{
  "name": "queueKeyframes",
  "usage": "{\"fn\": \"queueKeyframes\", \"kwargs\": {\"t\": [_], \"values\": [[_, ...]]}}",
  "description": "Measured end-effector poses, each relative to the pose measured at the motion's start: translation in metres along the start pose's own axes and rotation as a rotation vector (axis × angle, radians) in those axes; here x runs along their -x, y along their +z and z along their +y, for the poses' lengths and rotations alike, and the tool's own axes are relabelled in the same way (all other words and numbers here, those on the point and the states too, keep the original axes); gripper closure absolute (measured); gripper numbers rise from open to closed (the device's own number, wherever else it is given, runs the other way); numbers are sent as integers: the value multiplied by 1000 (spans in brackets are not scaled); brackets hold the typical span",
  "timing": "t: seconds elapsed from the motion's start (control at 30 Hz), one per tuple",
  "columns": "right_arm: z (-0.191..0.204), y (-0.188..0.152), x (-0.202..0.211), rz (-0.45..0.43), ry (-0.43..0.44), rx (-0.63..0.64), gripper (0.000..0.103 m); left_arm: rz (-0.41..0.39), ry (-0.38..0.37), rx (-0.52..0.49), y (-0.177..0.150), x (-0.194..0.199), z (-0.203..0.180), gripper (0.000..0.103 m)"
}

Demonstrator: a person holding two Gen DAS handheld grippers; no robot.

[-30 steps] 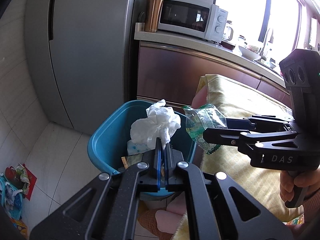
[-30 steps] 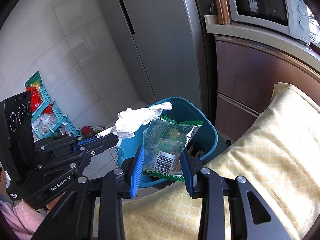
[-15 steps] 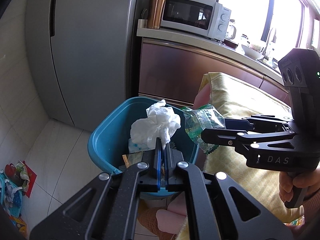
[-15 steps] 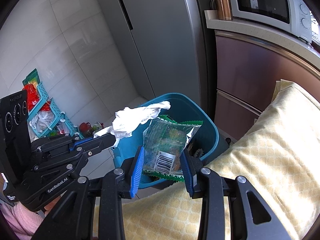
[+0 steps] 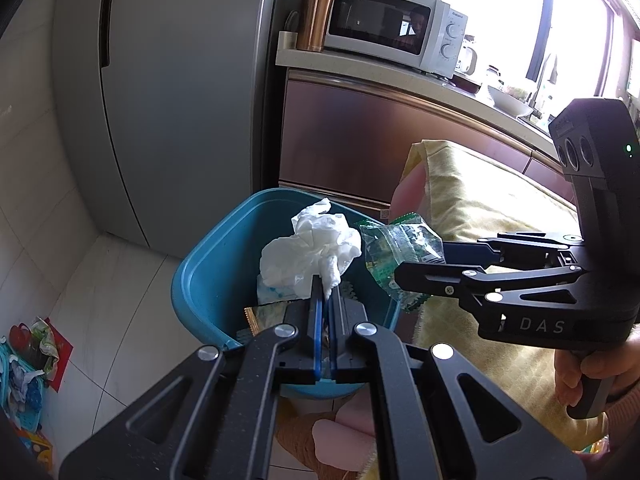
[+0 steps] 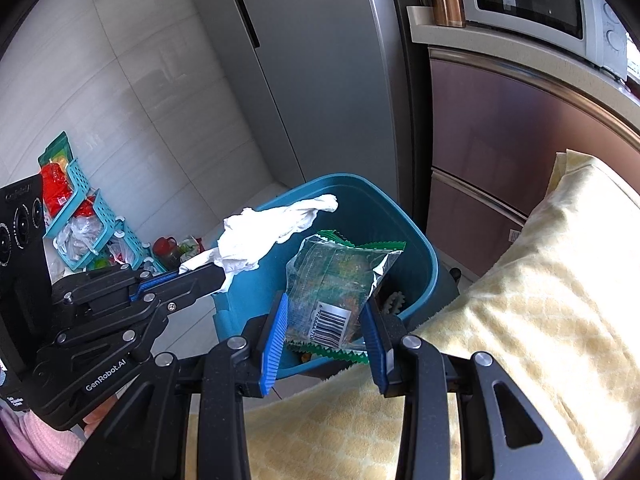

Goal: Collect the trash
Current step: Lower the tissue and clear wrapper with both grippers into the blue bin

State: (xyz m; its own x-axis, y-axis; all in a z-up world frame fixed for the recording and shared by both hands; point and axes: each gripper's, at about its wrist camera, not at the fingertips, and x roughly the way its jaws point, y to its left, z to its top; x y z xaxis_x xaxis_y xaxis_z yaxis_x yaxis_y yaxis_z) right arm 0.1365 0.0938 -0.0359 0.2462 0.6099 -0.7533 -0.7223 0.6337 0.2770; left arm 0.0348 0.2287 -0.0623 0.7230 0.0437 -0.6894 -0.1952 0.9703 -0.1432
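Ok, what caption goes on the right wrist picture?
Right gripper holds a green snack wrapper over the blue bin; left gripper holds crumpled tissue.

Your left gripper (image 5: 325,280) pinches crumpled tissue (image 5: 310,248) over the teal bin (image 5: 208,280); your right gripper (image 5: 420,260) grips a green wrapper (image 5: 394,244) beside it.

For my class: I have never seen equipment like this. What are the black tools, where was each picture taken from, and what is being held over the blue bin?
No robot here: a person holds a hand-operated two-finger gripper in each hand, and each carries a wide-angle camera looking along its fingers. One picture comes from the left tool, the other from the right, so each also shows its partner.

The left gripper is shut on a crumpled white tissue. The right gripper is shut on a green snack wrapper with a barcode. Both are held over the blue bin, which already contains some rubbish.

Beside the bin lies a yellow cloth. Behind stand a grey fridge and a counter with a microwave.
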Motion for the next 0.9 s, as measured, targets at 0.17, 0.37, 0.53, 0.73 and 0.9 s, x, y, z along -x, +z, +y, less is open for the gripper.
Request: {"fn": "queueKeyframes", "kwargs": {"t": [0.17, 0.37, 0.53, 0.73, 0.9], "values": [[0, 2, -5, 11, -2, -9, 69, 9, -1, 2, 0, -5, 1, 100], [0, 4, -12, 26, -5, -9, 69, 18, -1, 6, 0, -10, 1, 100], [-1, 6, -17, 46, 4, -9, 68, 24, 2, 10, 0, -13, 1, 100], [0, 7, -20, 55, 4, -9, 68, 38, 5, 15, 0, -19, 0, 100], [-1, 7, -21, 66, 22, 4, 68, 47, 6, 16, 0, -23, -1, 100]]}}
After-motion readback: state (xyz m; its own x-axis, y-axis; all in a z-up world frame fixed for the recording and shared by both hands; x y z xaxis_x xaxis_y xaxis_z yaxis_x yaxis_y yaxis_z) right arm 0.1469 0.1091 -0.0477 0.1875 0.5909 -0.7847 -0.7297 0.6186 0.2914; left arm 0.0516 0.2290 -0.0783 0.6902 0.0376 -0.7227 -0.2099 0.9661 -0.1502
